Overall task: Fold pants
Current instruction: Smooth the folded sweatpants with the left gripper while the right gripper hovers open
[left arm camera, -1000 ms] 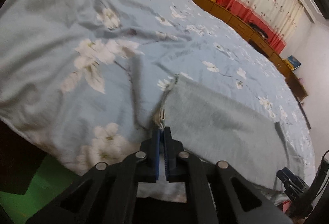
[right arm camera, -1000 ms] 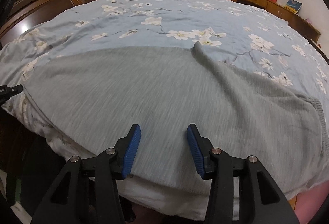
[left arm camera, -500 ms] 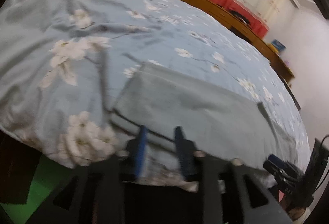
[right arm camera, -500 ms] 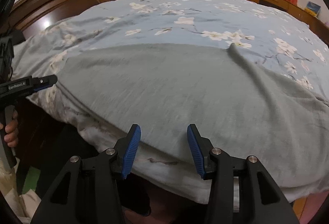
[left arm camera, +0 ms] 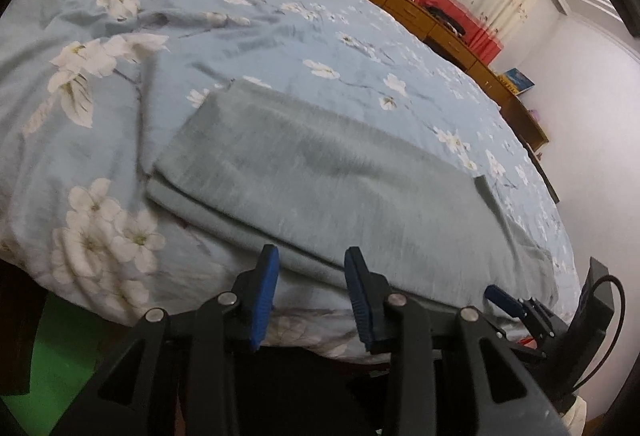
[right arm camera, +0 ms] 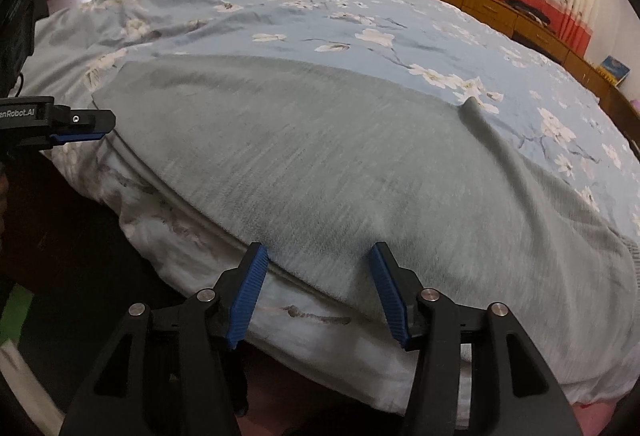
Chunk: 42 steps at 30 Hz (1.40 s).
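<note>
Pants (left arm camera: pixel 320 171), grey and folded into a long band, lie flat along the near edge of the bed (left arm camera: pixel 280 27), on its blue flowered cover. A second ago the left gripper (left arm camera: pixel 310 268) was pinching their end corner between pressed-together jaws and holding it lifted; now that corner lies on the cover, two layers showing at the left end, and the jaws stand spread with nothing gripped, their blue pads above the near edge of the cloth. Whether the pads touch the fabric cannot be told. The right gripper (right arm camera: pixel 318 264) has just been opening its jaws a little further; they are spread and empty, with the near hem of the pants (right arm camera: pixel 340 171) seen between them, and no pad presses on it. Both views have swung since a second ago, and more of the bed's side now shows below the hem.

A ridge of fabric (right arm camera: pixel 480 123) stands up at the far edge; what makes it is unclear. In the right wrist view the pants' right end runs out of frame, and the left gripper's (right arm camera: pixel 80 127) tips poke in from the left, its body cut off. Both pictures are slightly blurred. The right gripper's (left arm camera: pixel 508 302) tip shows at the lower right of the left wrist view.
</note>
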Each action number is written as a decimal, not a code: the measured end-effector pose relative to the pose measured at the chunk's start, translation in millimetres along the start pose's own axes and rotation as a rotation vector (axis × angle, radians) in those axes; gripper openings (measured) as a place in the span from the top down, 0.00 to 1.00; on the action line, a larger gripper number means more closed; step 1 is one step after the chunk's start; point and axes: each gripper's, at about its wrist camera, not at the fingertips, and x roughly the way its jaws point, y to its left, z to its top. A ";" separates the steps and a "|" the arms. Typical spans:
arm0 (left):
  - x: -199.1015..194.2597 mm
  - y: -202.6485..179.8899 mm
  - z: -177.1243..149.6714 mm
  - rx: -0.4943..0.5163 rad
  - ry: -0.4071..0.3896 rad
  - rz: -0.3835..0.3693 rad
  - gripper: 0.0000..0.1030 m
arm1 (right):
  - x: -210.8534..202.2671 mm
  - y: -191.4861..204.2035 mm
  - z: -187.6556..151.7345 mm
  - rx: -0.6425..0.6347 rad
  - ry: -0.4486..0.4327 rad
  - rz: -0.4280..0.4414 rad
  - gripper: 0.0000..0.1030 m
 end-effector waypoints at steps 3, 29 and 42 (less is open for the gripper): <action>6.9 -0.3 -0.1 -0.005 0.005 0.013 0.66 | -1.3 -3.9 0.2 0.014 -0.012 0.011 0.47; 10.2 16.2 27.2 -0.139 -0.072 -0.001 0.96 | -7.4 4.3 -6.4 -0.016 -0.001 0.035 0.56; -28.2 -11.8 35.4 -0.053 -0.141 -0.032 0.98 | -4.3 11.3 3.0 -0.066 -0.056 -0.067 0.56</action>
